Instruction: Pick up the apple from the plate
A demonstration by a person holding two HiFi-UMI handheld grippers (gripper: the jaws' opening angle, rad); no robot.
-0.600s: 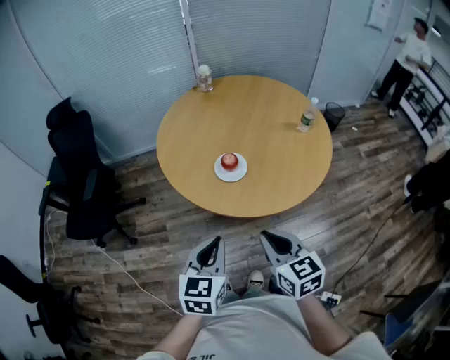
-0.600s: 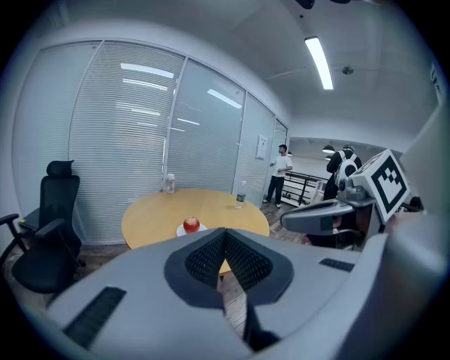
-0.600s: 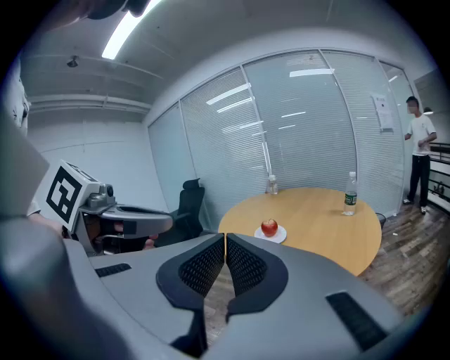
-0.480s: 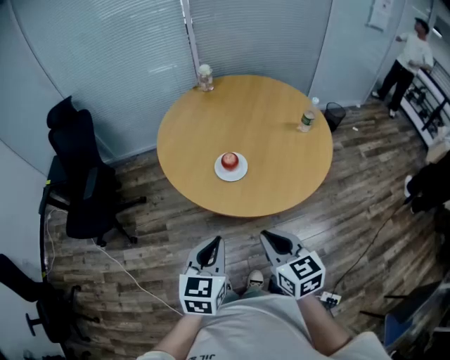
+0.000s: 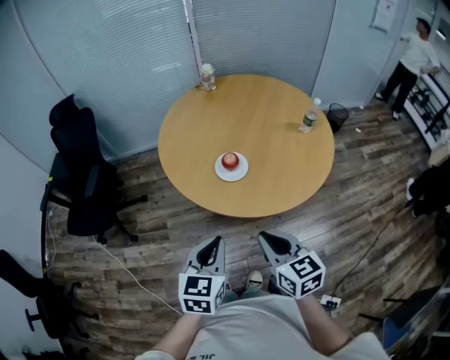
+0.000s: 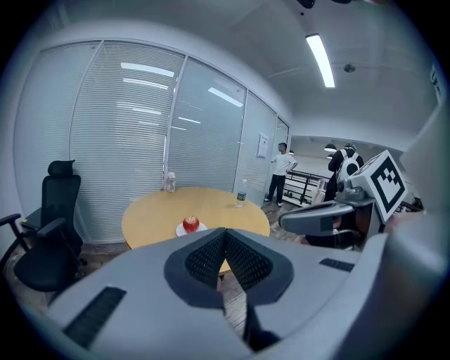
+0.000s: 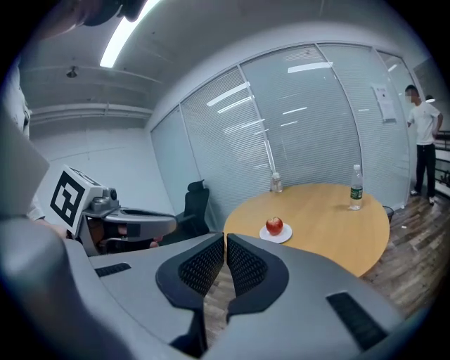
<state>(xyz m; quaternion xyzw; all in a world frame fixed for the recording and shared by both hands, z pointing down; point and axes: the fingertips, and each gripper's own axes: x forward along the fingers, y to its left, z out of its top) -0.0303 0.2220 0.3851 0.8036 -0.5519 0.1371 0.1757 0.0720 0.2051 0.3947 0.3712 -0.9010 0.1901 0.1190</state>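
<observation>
One red apple, seemingly whole, centred on white plate

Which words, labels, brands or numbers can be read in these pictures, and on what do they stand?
No text can be read.
Notice: too small to read.
Bottle label: too small to read.
Markers on the left gripper and right gripper: square patterns only, no words.
Shirt print: cut off at the picture's edge.
</observation>
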